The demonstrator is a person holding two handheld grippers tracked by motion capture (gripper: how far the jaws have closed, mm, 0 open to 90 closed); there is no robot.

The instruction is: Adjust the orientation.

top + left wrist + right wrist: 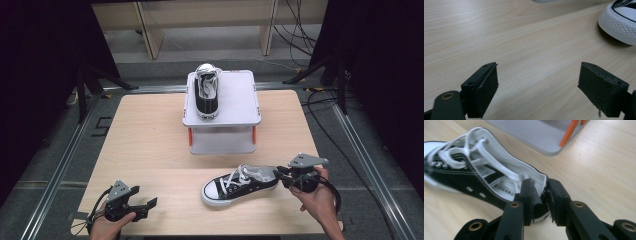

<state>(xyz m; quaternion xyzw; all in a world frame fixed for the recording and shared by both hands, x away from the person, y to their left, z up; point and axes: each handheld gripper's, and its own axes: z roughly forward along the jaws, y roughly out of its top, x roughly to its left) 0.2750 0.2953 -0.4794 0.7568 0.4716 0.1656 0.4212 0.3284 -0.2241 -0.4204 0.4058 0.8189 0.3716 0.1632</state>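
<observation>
Left gripper [142, 206] at near left corner of wooden table [150, 135], jaws wide apart, nothing between them, hovering just over tabletop. Right gripper [283, 176] at near right, jaws pinched on heel collar of black-and-white canvas sneaker [239, 184]; one jaw inside collar, one outside. Sneaker lies on table near centre-right, white toe cap pointing left. Second matching sneaker [207, 92] sits on grey raised stand [240, 100] at far centre, well apart.
</observation>
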